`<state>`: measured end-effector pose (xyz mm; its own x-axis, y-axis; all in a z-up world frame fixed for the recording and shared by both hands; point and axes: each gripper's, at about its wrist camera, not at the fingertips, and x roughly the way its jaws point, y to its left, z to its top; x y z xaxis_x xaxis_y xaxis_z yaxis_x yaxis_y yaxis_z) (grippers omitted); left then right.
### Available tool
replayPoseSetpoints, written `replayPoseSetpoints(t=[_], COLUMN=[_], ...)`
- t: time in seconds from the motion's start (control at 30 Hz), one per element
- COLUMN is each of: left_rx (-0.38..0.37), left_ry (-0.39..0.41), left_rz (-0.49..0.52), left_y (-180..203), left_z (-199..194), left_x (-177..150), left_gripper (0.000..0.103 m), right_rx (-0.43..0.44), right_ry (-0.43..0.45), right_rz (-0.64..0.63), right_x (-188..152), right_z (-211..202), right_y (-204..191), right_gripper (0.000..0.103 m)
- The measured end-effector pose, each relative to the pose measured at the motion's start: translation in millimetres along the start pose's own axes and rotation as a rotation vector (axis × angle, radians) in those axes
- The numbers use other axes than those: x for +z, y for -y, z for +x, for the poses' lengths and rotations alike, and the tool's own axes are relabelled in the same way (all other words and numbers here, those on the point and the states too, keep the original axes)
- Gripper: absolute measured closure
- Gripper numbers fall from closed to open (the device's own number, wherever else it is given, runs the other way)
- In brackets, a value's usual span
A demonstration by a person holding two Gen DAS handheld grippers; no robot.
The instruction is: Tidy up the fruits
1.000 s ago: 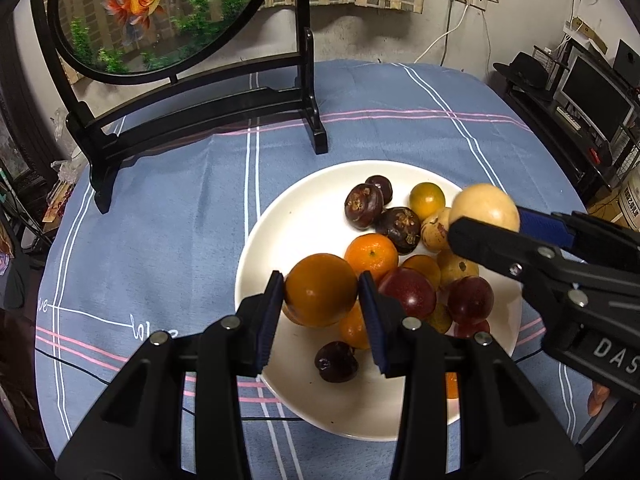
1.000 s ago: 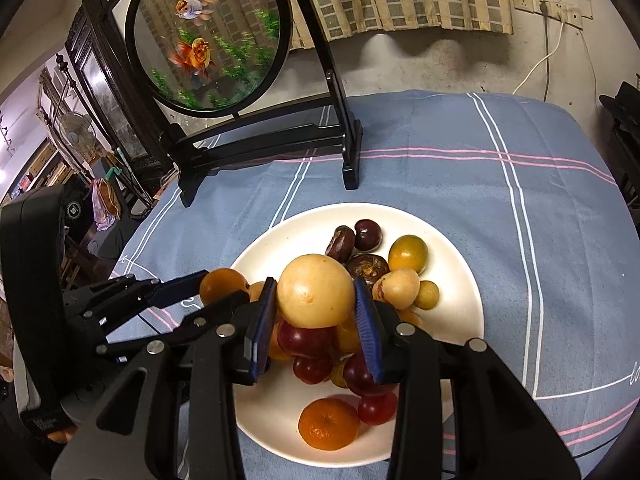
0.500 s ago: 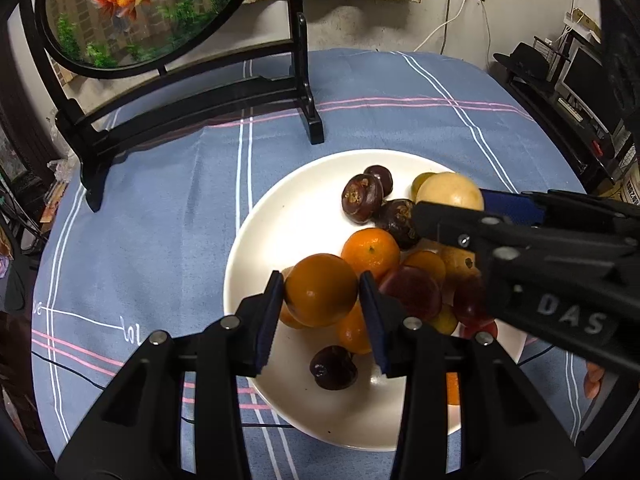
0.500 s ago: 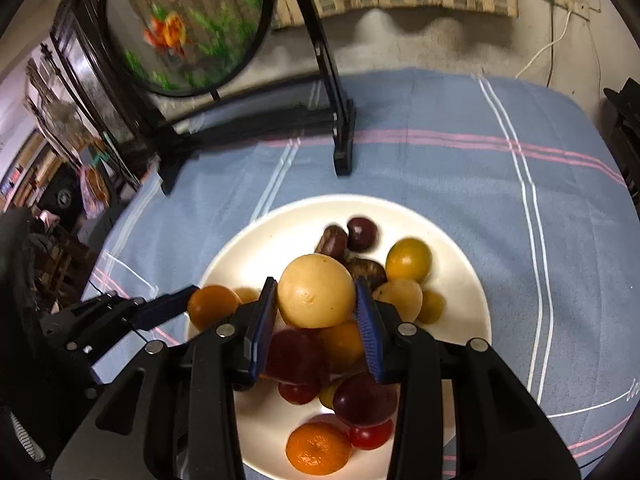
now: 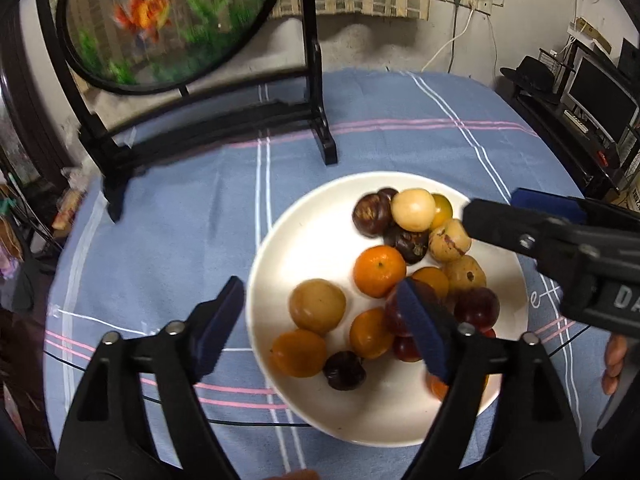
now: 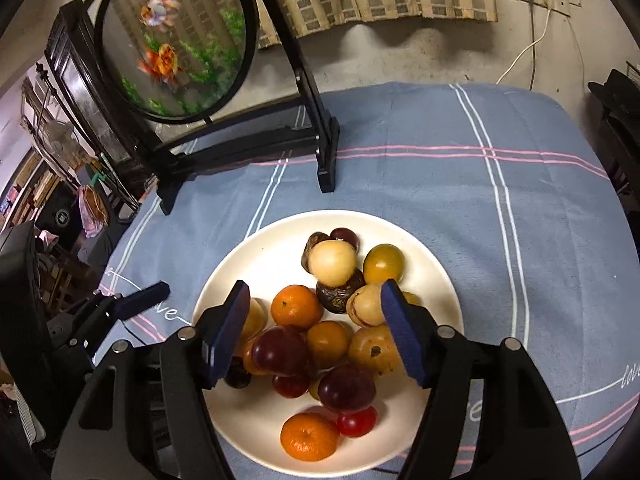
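The left gripper (image 5: 320,324) is seen with its jaws spread wide and nothing held between them, poised above the near left part of the white plate (image 5: 304,216). The right gripper (image 6: 314,328) is likewise spread and empty, poised over the piled fruit. The plate rests on a table covered by a blue cloth (image 6: 460,200) with white and pink stripes. In the left wrist view, a brownish-orange fruit (image 5: 317,306) lies on the plate between the spread left fingers, apart from both pads. A pale yellow round fruit (image 6: 333,263) is perched on top of dark brown fruits (image 6: 339,292) at the far side of the pile. 2 bright orange mandarins (image 6: 297,306) and several dark red plums (image 6: 280,351) are crowded together with the rest. A round goldfish screen on a black stand (image 6: 176,44) is set beyond the plate.
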<state>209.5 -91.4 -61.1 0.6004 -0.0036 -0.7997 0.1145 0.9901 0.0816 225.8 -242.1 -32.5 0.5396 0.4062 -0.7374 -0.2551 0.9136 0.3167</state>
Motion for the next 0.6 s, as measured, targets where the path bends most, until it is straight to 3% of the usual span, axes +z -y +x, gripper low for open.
replayPoseSetpoints(t=[0.17,0.27,0.4,0.6], left_rx=[0.062,0.08,0.18,0.134], left_ry=[0.095,0.145,0.19,0.27], left_rz=[0.002,-0.029,-0.018,0.016], left_y=[-7,-13,-8,4], left_z=[-38,-64,-96,-143], left_x=[4,6,9,4], left_gripper=[0.004,0.003,0.003,0.003], right_rx=[0.021,0.026,0.017,0.024], right_ry=[0.071,0.088,0.084,0.09], right_rz=[0.022,0.06,0.083,0.085], right_x=[-23,-47,-72,-93], right_z=[-41,-63,-81,-101], right_y=[-2,0,0,-9], right_gripper=[0.032,0.031,0.031,0.031])
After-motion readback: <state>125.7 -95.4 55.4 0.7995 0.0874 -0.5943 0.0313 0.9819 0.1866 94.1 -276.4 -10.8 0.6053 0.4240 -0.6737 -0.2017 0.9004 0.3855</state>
